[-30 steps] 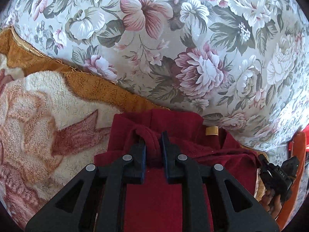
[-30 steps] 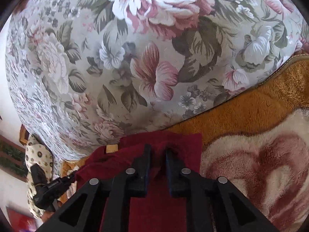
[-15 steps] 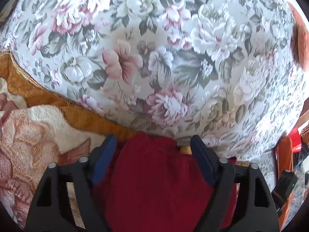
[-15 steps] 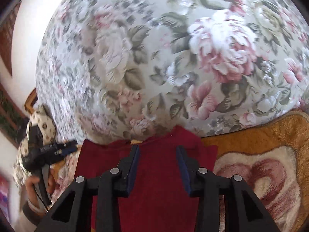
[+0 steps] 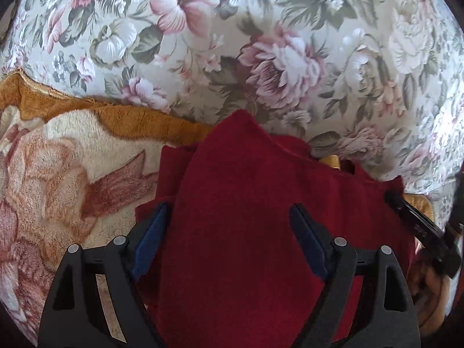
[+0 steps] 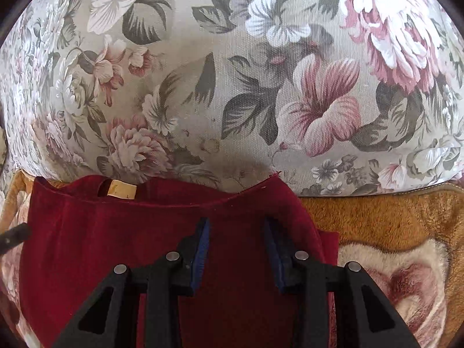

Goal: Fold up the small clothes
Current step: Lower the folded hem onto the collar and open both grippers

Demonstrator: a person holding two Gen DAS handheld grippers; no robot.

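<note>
A dark red garment point(image 5: 246, 203) lies folded on a fleece blanket, its far edge against the floral sofa back. A tan label point(image 6: 121, 191) sits at its far edge. My left gripper point(image 5: 229, 214) is open wide and empty, just above the garment's folded top layer. My right gripper point(image 6: 235, 226) is open and empty above the garment point(image 6: 116, 246) near its far right corner. The right gripper's black body point(image 5: 420, 226) shows at the right edge of the left wrist view.
A floral sofa back point(image 5: 261, 43) point(image 6: 232, 72) fills the far side. The orange and cream fleece blanket point(image 5: 58, 159) point(image 6: 391, 232) covers the seat on both sides of the garment.
Both grippers let go of the garment's edge and opened. The garment now lies folded with its top layer laid over toward the sofa back.
</note>
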